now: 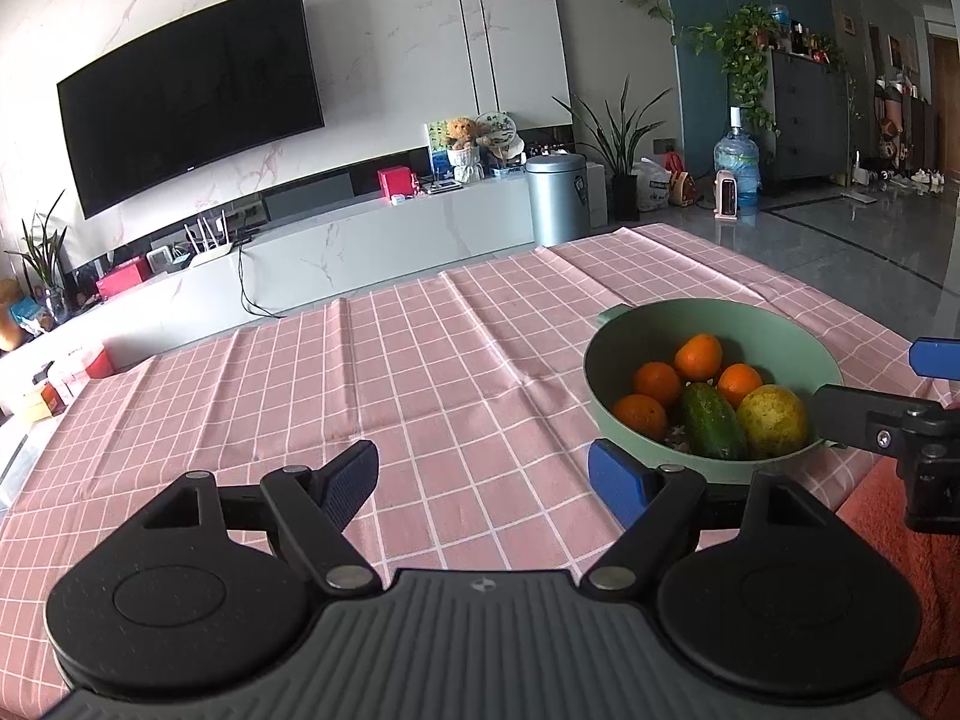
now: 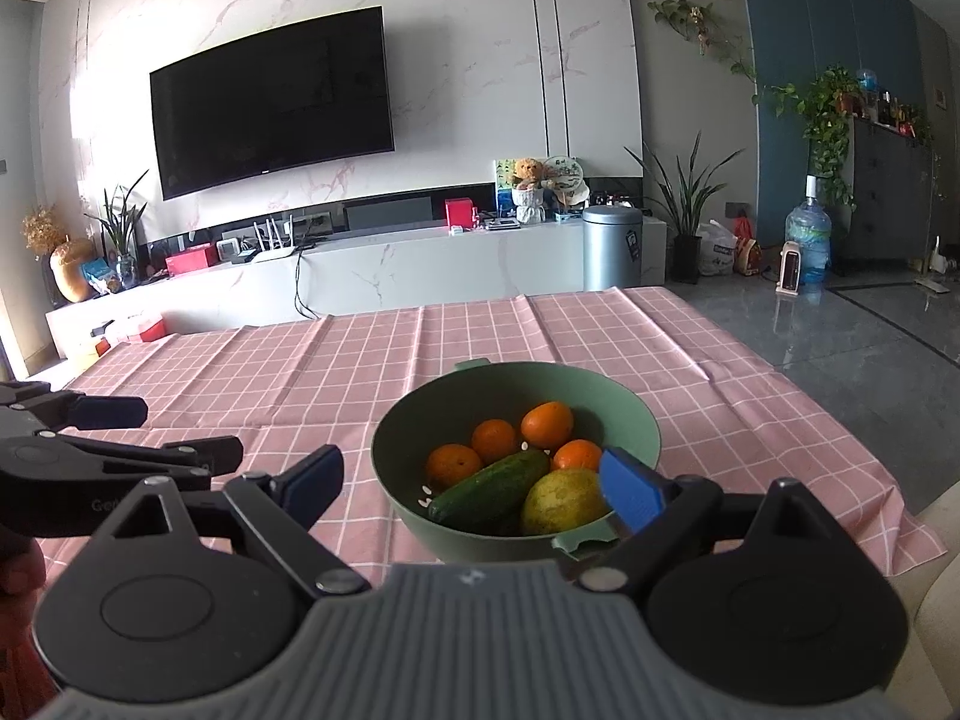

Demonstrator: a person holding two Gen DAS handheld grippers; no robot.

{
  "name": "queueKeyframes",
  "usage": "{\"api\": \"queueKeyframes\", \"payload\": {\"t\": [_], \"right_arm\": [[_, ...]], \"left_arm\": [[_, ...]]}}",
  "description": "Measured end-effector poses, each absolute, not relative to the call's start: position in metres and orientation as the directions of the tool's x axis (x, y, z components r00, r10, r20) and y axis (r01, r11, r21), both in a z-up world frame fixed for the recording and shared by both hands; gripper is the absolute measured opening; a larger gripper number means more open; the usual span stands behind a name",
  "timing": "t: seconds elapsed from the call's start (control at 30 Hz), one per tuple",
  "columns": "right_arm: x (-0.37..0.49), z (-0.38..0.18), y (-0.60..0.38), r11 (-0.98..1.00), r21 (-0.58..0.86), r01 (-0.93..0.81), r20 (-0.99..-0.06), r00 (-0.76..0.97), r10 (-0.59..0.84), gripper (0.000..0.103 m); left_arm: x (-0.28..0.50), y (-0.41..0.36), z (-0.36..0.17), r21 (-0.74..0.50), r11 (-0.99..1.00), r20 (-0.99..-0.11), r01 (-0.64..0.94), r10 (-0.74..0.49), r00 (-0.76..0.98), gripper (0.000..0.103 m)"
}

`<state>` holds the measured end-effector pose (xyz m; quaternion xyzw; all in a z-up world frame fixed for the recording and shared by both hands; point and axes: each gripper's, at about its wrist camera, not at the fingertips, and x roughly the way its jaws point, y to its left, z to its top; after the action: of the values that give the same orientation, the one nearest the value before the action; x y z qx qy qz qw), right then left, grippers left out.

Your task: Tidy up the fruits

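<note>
Fruit look: where it lay in the green bowl [image 2: 390, 438], the cucumber [image 2: 489, 489] was dark green and glossy, the four oranges [image 2: 493, 440] bright and round, and the one larger fruit [image 2: 564, 501] yellow-green and mottled, its kind unclear to me.
Cucumber axis: its length ran from the bowl's near-left, low on the floor, up toward the far-right, with its far end between the oranges and the yellow-green fruit.
Bowl contents: all six pieces sat together in the bowl, the oranges toward the back, the cucumber and yellow-green fruit in front, touching; small pale specks lay on the bowl floor beside the cucumber.
Bowl place: it stood on the pink checked tablecloth [image 1: 360, 372], toward the table's near-right corner, with a small handle tab at the far rim and another at the near rim.
My left gripper [image 1: 486, 474]: fingers spread wide with nothing between them, above the cloth left of the bowl, its right pad [image 1: 615, 480] just beside the bowl's near rim.
My right gripper [image 2: 474, 480]: also spread and holding nothing, over the near side of the bowl, its right pad [image 2: 630, 489] in front of the yellow-green fruit.
</note>
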<state>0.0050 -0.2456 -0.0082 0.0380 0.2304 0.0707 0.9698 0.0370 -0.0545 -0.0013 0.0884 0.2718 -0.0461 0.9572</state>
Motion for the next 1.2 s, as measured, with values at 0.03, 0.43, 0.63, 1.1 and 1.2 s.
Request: {"api": "queueKeyframes", "payload": {"t": [0.03,0.43,0.63,1.1,1.2], "right_arm": [[0.0063,-0.0094,-0.2452,0.988,0.105,-0.116,-0.449,0.881,0.151,0.089],[0.0104,-0.0125,-0.2471,0.987,0.128,-0.092,-0.481,0.865,0.143,0.089],[0.0115,-0.0135,-0.246,0.989,0.117,-0.095,-0.485,0.863,0.14,0.089],[0.0156,-0.015,-0.2454,0.988,0.116,-0.098,-0.502,0.853,0.143,0.089],[0.0161,-0.0154,-0.2453,0.989,0.115,-0.096,-0.505,0.851,0.141,0.089]], "left_arm": [[0.0374,-0.0538,-0.0025,0.138,0.981,-0.532,0.135,-0.041,0.846,0.093],[0.0438,-0.0455,-0.0112,0.11,0.988,-0.592,0.109,-0.022,0.805,0.093],[0.0458,-0.0451,-0.0107,0.112,0.988,-0.6,0.111,-0.022,0.8,0.093],[0.0469,-0.045,-0.0104,0.11,0.988,-0.611,0.107,-0.017,0.791,0.093],[0.0469,-0.0449,-0.0102,0.109,0.988,-0.612,0.107,-0.018,0.79,0.093]]}}
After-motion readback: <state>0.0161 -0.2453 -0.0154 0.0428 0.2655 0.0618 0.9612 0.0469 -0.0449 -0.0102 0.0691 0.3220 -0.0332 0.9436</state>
